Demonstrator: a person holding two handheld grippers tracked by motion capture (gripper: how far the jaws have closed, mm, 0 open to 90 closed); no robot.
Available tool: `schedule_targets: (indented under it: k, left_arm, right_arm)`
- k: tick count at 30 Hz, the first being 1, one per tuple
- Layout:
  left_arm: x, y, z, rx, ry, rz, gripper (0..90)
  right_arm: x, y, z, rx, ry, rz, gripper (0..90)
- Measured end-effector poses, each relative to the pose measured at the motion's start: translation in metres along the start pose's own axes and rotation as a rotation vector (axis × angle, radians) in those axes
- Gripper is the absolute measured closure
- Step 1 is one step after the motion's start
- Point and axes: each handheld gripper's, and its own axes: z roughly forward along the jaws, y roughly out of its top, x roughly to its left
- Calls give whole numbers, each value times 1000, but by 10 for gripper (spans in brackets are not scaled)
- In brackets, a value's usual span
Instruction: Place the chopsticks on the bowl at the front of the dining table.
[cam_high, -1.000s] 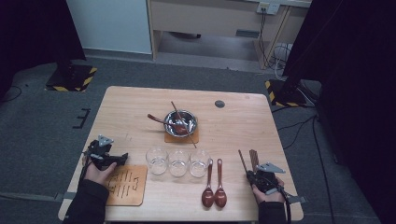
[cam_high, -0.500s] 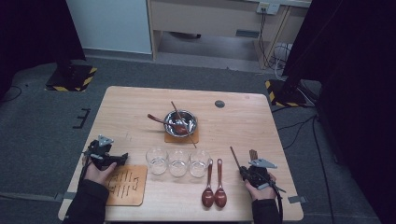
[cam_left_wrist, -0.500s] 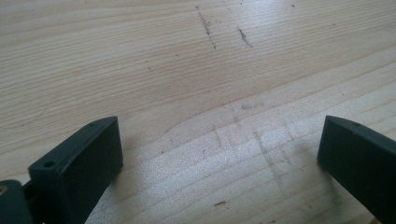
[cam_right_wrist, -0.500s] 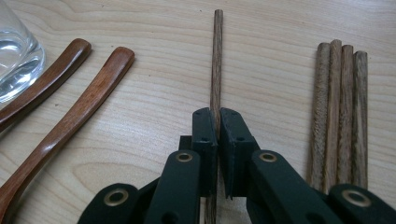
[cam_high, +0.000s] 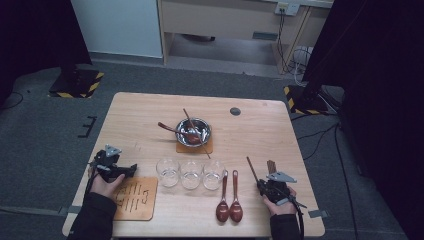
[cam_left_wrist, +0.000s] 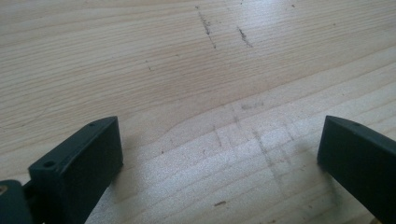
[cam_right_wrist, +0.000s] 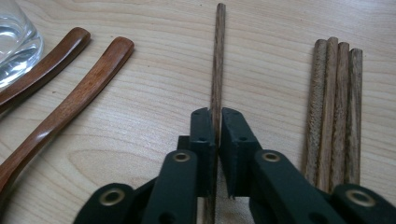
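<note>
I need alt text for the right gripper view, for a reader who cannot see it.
The right gripper is shut on one wooden chopstick above a pale wooden table. Four more chopsticks lie together at the right; two brown spoon handles and a glass are at the left.

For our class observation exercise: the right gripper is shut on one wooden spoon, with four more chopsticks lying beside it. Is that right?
Not quite. The right gripper is shut on one wooden chopstick, not a spoon, as the right gripper view shows. The four chopsticks do lie beside it.
</note>
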Motion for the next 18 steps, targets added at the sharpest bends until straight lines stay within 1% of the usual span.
schedule_targets:
  k: [3,7,13,18]
  left_arm:
    - [0,0,0,0,0,0,0]
    - [0,0,0,0,0,0,0]
    - [0,0,0,0,0,0,0]
    - [0,0,0,0,0,0,0]
  right_arm:
    - [1,0,0,-3,-11,-4,851]
    - [2,1,1,-2,-16,2,855]
    - [1,5,-1,-20,-8,6,856]
    - [-2,9,-4,-39,0,22,856]
